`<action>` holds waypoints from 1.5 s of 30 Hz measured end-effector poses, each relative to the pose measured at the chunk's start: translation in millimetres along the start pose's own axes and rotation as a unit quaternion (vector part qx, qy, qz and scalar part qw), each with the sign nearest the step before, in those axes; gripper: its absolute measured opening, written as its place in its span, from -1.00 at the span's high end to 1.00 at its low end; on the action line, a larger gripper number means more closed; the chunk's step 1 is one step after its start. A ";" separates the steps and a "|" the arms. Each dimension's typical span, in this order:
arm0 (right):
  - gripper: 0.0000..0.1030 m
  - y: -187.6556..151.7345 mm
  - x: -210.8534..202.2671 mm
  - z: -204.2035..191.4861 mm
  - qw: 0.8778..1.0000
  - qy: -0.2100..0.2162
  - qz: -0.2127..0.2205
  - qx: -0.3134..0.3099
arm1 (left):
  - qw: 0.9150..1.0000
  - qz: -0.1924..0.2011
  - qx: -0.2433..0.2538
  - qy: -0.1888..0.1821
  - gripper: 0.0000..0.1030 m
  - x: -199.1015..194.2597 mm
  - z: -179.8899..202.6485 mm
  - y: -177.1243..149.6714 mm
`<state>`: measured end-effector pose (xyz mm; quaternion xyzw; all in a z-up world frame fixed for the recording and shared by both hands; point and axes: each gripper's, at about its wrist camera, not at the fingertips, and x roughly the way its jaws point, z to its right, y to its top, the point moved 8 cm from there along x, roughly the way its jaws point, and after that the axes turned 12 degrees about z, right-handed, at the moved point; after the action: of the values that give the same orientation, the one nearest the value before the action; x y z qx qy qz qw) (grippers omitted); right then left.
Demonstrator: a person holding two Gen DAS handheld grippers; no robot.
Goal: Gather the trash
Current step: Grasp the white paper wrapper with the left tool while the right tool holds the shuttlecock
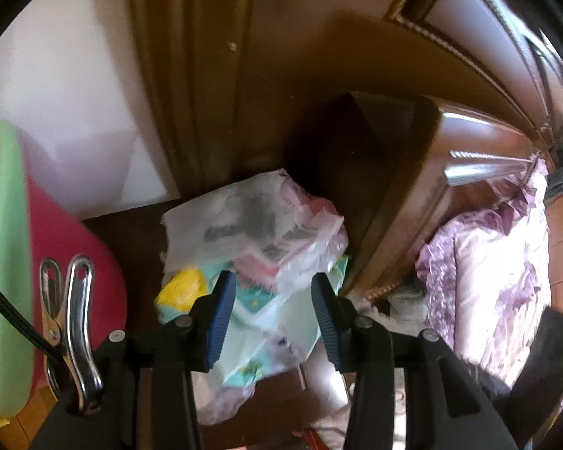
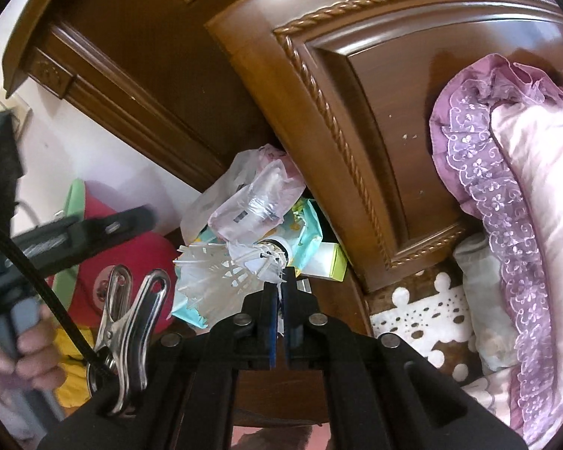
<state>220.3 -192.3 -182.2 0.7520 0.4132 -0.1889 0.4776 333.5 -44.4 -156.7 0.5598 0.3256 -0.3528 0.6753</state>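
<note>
A pile of trash lies on a dark wooden nightstand [image 1: 131, 232]: a clear plastic bag [image 1: 251, 221] with wrappers on top, and a teal and yellow printed pack [image 1: 259, 318] under it. My left gripper [image 1: 270, 311] is open, its blue pads on either side of the pile's front. In the right wrist view the same bag [image 2: 251, 202] and teal pack [image 2: 304, 225] lie behind a white shuttlecock [image 2: 221, 266]. My right gripper [image 2: 281, 281] is shut on the shuttlecock's feathers near its cork end and holds it over the nightstand.
The wooden headboard [image 2: 356, 112] stands right of the pile. A bed with a lilac lace pillow [image 2: 506, 187] lies to the right. A red and green plastic stool [image 1: 37, 243] stands left of the nightstand. The left gripper's body [image 2: 56, 240] and hand show at left.
</note>
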 end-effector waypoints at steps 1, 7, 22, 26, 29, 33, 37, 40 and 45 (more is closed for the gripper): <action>0.94 0.2 -0.7 0.8 1.000 0.003 0.000 0.003 | 1.000 -0.001 0.000 0.003 0.16 6.2 1.0 1.6; 0.94 4.3 -7.6 10.6 1.000 0.010 0.004 0.017 | 1.000 -0.009 0.006 0.021 0.16 49.2 9.6 6.7; 0.94 2.0 -16.4 31.8 0.999 0.021 0.004 0.046 | 0.998 -0.016 0.016 0.066 0.63 106.6 -7.2 10.3; 0.94 0.6 -16.1 34.2 0.999 0.020 0.003 0.051 | 0.998 -0.009 0.017 0.060 0.80 99.0 -10.2 6.9; 0.94 1.8 -17.4 33.2 0.999 0.020 0.006 0.050 | 0.999 0.001 0.012 0.048 0.84 85.7 -12.6 5.7; 0.94 3.6 -19.6 27.8 0.999 0.021 0.010 0.048 | 0.999 0.013 0.005 0.034 0.87 66.3 -14.5 6.1; 0.94 6.3 -21.1 22.6 0.999 0.024 0.013 0.043 | 0.999 0.029 -0.003 0.020 0.88 39.8 -17.6 5.4; 0.94 7.6 -22.4 17.2 0.999 0.026 0.014 0.038 | 0.999 0.040 -0.011 0.008 0.88 16.5 -16.9 4.9; 0.94 7.7 -25.4 7.5 0.999 0.031 0.016 0.028 | 0.998 0.055 -0.012 -0.009 0.88 -17.7 -12.7 5.1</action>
<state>212.4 -211.6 -164.2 0.7773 0.4101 -0.1693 0.4461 327.7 -29.3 -141.3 0.5658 0.2923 -0.3160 0.7033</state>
